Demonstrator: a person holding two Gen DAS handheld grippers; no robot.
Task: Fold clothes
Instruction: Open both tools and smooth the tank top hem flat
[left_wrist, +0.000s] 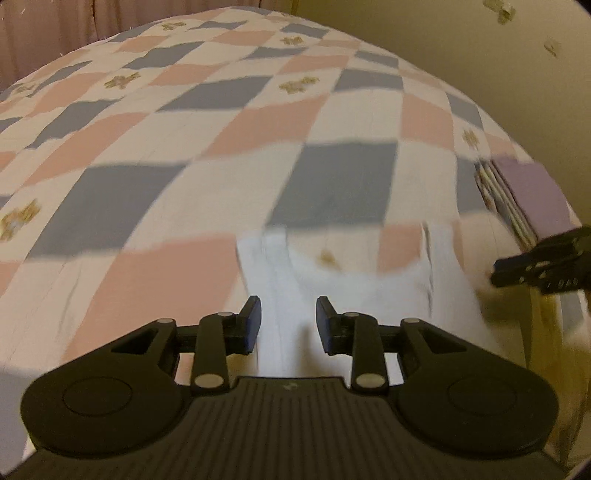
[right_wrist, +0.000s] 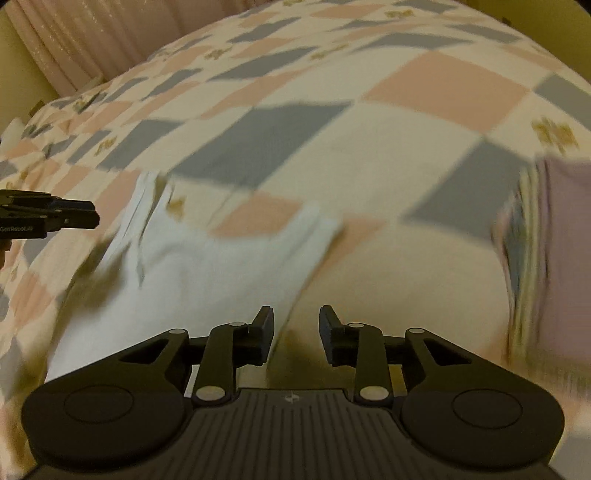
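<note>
Both tongs released: left (left_wrist: 288, 325), right (right_wrist: 296, 334) | white top (left_wrist: 369, 288) spread on bed (left_wrist: 184, 147), near stack (left_wrist: 532, 199) | blurry, I'd guess pinching quilt along with the fabric is the risk

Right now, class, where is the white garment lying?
The white garment lies flat on the checked bedspread, just ahead of both open tongs, with a stack of folded clothes to its right.
</note>
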